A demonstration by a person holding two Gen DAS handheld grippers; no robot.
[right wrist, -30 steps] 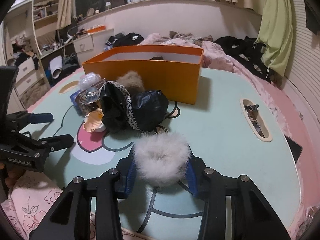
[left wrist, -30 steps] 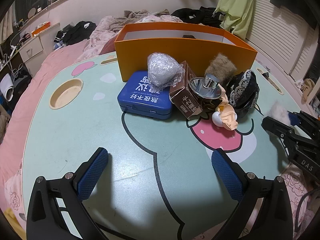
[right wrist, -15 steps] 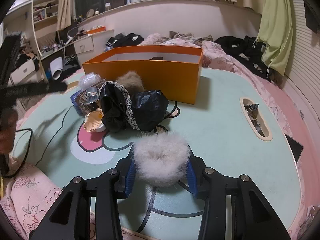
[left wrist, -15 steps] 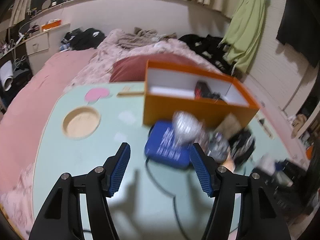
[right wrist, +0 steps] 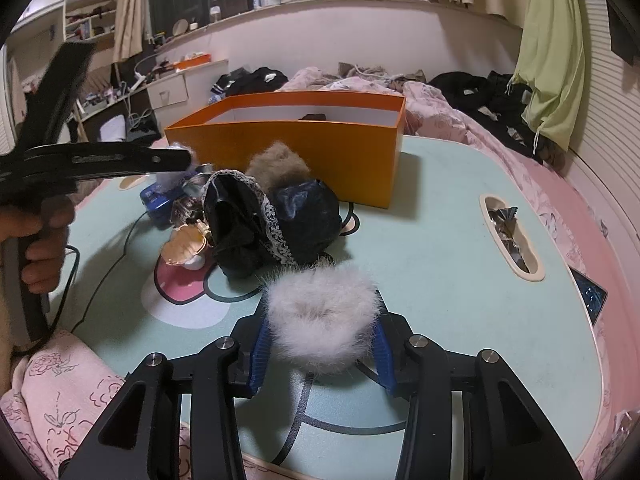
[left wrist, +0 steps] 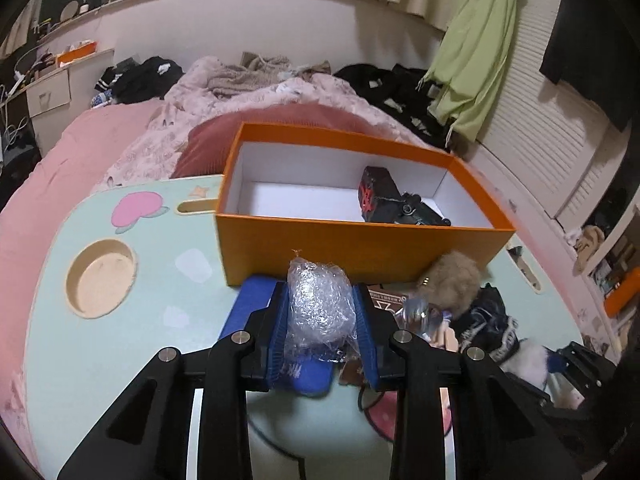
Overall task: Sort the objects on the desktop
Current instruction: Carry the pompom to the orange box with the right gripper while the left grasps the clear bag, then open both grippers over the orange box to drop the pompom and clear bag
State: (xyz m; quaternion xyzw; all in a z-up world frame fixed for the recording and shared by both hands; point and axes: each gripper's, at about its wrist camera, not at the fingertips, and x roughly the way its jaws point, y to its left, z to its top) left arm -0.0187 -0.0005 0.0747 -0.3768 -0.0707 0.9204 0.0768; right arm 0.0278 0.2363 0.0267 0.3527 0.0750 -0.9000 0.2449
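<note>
While the left gripper [left wrist: 322, 320] pinches the plastic-wrapped bundle [left wrist: 320, 308] between its blue pads, the bundle sits above the blue case [left wrist: 256, 300], just short of the near wall of the orange box [left wrist: 360, 248]. The box holds one dark object [left wrist: 384, 200] at its right end; the left part of its floor is bare.

Right gripper [right wrist: 320, 340]: jaws pressed onto the white fur ball [right wrist: 320, 320], low over the table [right wrist: 420, 260], well apart from the box.

Judgement, step in hand: carry the bundle over the near wall and release inside.
- Lift enough to clear the rim; the wrap hangs loose below the pads and could snag the cardboard.
- Aim for the bare left floor.
- Keep the squeeze light; the wrap looks slippery and crushable.
- Hold the right gripper aside from the pile.
</note>
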